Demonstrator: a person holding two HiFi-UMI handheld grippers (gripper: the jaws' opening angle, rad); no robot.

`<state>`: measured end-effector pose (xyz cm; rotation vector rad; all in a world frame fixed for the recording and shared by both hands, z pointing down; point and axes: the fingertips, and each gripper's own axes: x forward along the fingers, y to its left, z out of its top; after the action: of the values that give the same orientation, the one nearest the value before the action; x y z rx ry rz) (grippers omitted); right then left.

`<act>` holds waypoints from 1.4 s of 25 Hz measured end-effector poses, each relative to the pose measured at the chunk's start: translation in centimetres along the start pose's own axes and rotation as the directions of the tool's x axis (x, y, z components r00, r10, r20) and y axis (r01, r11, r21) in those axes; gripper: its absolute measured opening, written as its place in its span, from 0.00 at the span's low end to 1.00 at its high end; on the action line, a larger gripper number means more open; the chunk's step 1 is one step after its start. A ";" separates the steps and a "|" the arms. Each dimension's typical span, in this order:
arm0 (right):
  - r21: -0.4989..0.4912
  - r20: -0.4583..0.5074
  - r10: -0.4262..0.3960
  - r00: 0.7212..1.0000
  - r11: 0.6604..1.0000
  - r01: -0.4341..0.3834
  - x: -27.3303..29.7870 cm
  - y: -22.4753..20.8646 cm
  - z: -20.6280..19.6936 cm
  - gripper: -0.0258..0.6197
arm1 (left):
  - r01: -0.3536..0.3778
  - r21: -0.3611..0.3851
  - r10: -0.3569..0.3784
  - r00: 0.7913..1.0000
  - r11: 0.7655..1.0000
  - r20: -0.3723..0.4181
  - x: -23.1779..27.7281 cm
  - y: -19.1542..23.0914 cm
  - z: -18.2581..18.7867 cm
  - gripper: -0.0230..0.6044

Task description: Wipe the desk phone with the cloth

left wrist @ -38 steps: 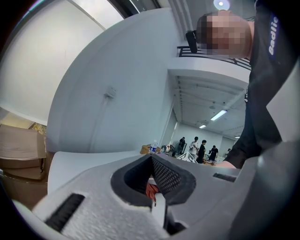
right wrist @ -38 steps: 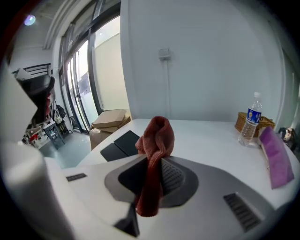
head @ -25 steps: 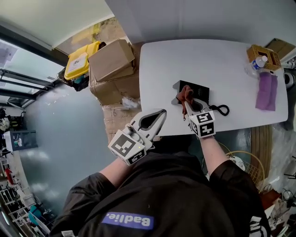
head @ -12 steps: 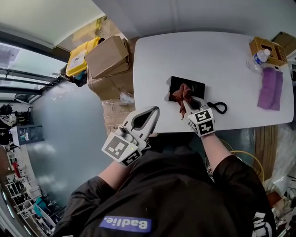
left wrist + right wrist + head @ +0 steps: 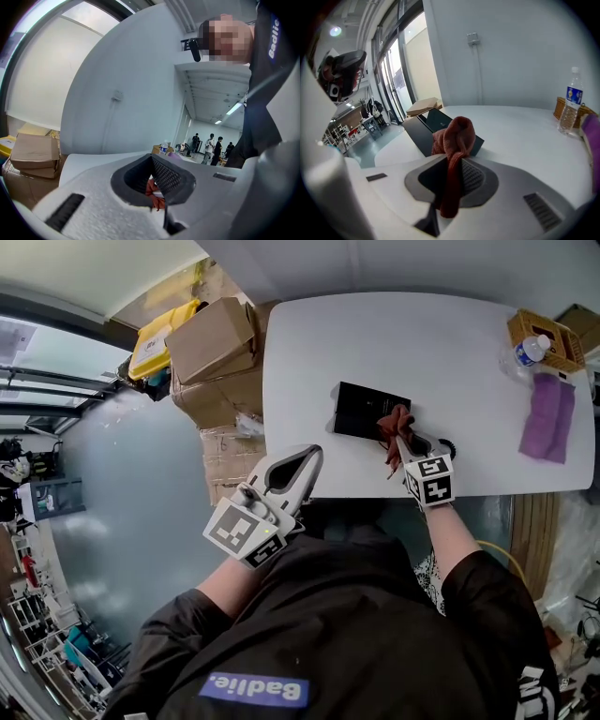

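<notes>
The black desk phone (image 5: 368, 410) lies flat near the front of the white table (image 5: 441, 334). My right gripper (image 5: 401, 439) is shut on a reddish-brown cloth (image 5: 394, 424), whose bunched end sits at the phone's right end. In the right gripper view the cloth (image 5: 454, 136) sticks up past the right gripper (image 5: 455, 164), in front of the phone (image 5: 423, 127). My left gripper (image 5: 315, 455) is shut and empty, held off the table's front left edge. In the left gripper view the left gripper (image 5: 157, 161) points at the table.
Cardboard boxes (image 5: 211, 338) and a yellow case (image 5: 159, 343) stand left of the table. At the table's right end are a wicker basket (image 5: 544, 332), a water bottle (image 5: 525, 354) and a purple cloth (image 5: 547, 416). A black cord loop (image 5: 452, 445) lies right of the phone.
My right gripper has carried the cloth rightward across the phone, from its middle to its right end. The left gripper has hardly moved.
</notes>
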<state>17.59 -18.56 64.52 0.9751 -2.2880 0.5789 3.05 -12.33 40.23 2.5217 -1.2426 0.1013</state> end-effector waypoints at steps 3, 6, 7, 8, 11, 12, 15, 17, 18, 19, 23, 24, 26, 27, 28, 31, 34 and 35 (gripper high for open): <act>0.016 -0.027 -0.046 0.999 0.999 0.046 -0.3 -0.8 -0.7 0.15 | 0.017 -0.006 -0.017 1.000 1.000 0.014 -0.3 0.6 0.1 0.05; 0.029 -0.046 -0.087 0.995 0.996 0.088 -0.6 -0.8 -0.8 0.15 | 0.041 -0.013 -0.041 0.999 0.999 0.031 -1.1 1.5 0.2 0.05; 0.035 -0.046 -0.097 0.994 0.994 0.099 -0.7 -0.5 -0.6 0.15 | 0.050 -0.016 -0.049 0.998 0.999 0.034 -1.5 1.8 0.1 0.05; 0.041 -0.044 -0.106 0.993 0.993 0.108 -1.0 0.0 -0.3 0.15 | 0.060 -0.021 -0.059 0.998 0.998 0.036 -1.9 2.2 0.1 0.05; 0.038 -0.026 -0.126 0.992 0.991 0.127 -1.9 1.9 1.5 0.15 | 0.109 -0.019 -0.108 0.993 0.994 0.047 -3.0 3.4 0.4 0.05; 0.028 -0.019 -0.130 0.991 0.991 0.130 -2.1 2.8 2.4 0.15 | 0.124 -0.017 -0.123 0.991 0.992 0.054 -3.4 4.0 0.6 0.05; 0.006 0.012 -0.129 0.992 0.992 0.128 -2.1 6.5 5.4 0.15 | 0.158 -0.026 -0.156 0.985 0.987 0.068 -5.3 5.9 1.1 0.05; -0.010 0.041 -0.129 0.991 0.992 0.129 -1.8 8.8 7.8 0.15 | 0.185 -0.027 -0.183 0.980 0.982 0.074 -6.4 6.7 1.3 0.05; -0.022 0.054 -0.129 0.990 0.991 0.131 -1.5 9.8 8.9 0.15 | 0.203 -0.023 -0.201 0.977 0.979 0.075 -6.9 7.0 1.4 0.05; -0.036 0.066 -0.129 0.990 0.991 0.131 -1.2 10.8 10.0 0.15 | 0.222 -0.018 -0.220 0.972 0.975 0.077 -7.3 7.2 1.4 0.05; -0.097 0.092 -0.113 0.989 0.988 0.122 0.1 14.0 13.8 0.15 | 0.270 -0.013 -0.268 0.959 0.963 0.089 -8.6 8.0 1.9 0.05; -0.112 0.093 -0.104 0.990 0.987 0.114 0.5 14.6 14.4 0.15 | 0.271 -0.014 -0.269 0.959 0.963 0.090 -8.8 8.2 2.0 0.05; -0.138 0.092 -0.079 0.993 0.986 0.091 1.3 15.4 15.5 0.15 | 0.265 -0.011 -0.263 0.961 0.964 0.089 -8.9 8.5 2.3 0.05; -0.151 0.090 -0.065 0.994 0.985 0.078 1.8 15.5 15.9 0.15 | 0.260 -0.010 -0.258 0.962 0.966 0.091 -8.7 8.7 2.5 0.05; -0.164 0.084 -0.052 0.995 0.984 0.065 2.2 15.4 16.2 0.15 | 0.250 -0.012 -0.248 0.964 0.968 0.094 -8.4 9.0 2.6 0.05; -0.195 0.063 -0.012 0.998 0.981 0.024 4.2 14.4 16.8 0.15 | 0.204 -0.024 -0.201 0.975 0.979 0.093 -7.2 10.2 2.6 0.05; -0.222 0.042 0.039 0.998 0.975 -0.029 6.3 12.9 17.5 0.15 | 0.131 -0.048 -0.127 0.988 0.990 0.087 -5.9 11.2 2.4 0.05; -0.233 0.035 0.060 0.998 0.971 -0.050 7.0 12.4 17.7 0.15 | 0.103 -0.056 -0.098 0.992 0.993 0.084 -5.4 11.5 2.4 0.05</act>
<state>-1.72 -24.46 54.01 0.8199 -2.3622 0.3061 -9.48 -15.48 39.83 2.5540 -1.1274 -0.0613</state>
